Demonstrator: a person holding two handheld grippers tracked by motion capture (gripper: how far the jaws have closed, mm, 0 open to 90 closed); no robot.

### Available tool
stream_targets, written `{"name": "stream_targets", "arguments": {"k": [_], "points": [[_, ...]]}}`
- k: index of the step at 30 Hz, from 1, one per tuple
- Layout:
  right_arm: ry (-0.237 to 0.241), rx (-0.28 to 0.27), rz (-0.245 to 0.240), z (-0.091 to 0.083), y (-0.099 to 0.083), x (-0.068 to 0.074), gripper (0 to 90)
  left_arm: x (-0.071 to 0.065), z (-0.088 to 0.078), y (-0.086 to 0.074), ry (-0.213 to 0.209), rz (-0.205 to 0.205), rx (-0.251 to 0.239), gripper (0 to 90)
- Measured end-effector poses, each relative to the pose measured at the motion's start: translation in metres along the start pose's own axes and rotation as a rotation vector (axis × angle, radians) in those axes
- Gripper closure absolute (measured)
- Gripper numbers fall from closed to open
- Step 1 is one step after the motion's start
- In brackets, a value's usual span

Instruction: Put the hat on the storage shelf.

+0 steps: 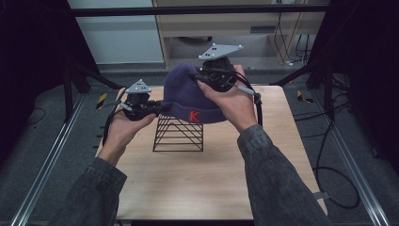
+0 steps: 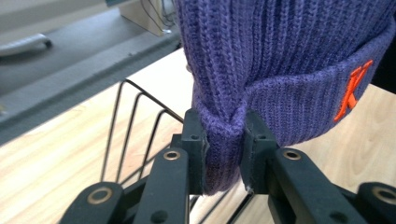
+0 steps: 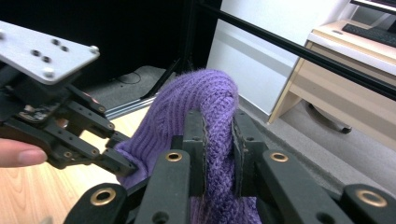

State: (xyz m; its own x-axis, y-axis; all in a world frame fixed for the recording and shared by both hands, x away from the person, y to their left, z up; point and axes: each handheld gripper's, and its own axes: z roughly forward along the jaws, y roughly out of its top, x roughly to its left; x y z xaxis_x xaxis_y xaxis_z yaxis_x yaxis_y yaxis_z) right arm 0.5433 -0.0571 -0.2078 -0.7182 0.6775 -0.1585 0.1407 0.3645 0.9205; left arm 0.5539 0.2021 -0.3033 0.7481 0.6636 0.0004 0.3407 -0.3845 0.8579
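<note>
A purple knit beanie [image 1: 186, 92] with a red K on its folded cuff hangs in the air above a black wire rack [image 1: 179, 134]. My left gripper [image 1: 162, 107] is shut on the cuff's left edge; in the left gripper view the folded cuff [image 2: 224, 135] is pinched between both jaws. My right gripper [image 1: 200, 77] is shut on the crown of the beanie [image 3: 217, 126], higher and farther back. The right gripper view also catches the left gripper [image 3: 119, 163] biting the beanie's lower edge.
The wire rack stands on a light wooden table [image 1: 211, 179], near its middle. Black frame bars and cables surround the table. A pale wooden desk [image 1: 226, 23] stands beyond the far edge.
</note>
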Motion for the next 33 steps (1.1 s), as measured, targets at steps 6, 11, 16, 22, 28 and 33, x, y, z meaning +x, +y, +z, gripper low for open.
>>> {"name": "stream_targets", "arguments": {"k": [6,11,16,22,28,33], "points": [[-0.021,-0.001,0.022,0.004,-0.002,-0.008,78.5,0.004,-0.007,0.002,0.043,-0.028,-0.031,75.2],[-0.028,0.008,0.031,0.013,-0.003,-0.014,78.3,0.011,-0.01,0.003,0.062,-0.04,-0.041,75.3],[-0.025,0.026,0.047,0.025,-0.007,-0.017,78.2,0.016,-0.011,-0.002,0.077,-0.048,-0.029,75.7],[-0.016,0.047,0.052,0.038,-0.01,-0.016,78.1,0.022,-0.014,-0.01,0.085,-0.057,-0.026,75.8],[-0.011,0.07,0.048,0.052,-0.014,-0.014,77.7,0.03,-0.016,-0.021,0.105,-0.071,-0.027,75.8],[-0.003,0.087,0.037,0.062,-0.016,-0.011,77.5,0.035,-0.016,-0.03,0.108,-0.083,-0.022,75.9]]}}
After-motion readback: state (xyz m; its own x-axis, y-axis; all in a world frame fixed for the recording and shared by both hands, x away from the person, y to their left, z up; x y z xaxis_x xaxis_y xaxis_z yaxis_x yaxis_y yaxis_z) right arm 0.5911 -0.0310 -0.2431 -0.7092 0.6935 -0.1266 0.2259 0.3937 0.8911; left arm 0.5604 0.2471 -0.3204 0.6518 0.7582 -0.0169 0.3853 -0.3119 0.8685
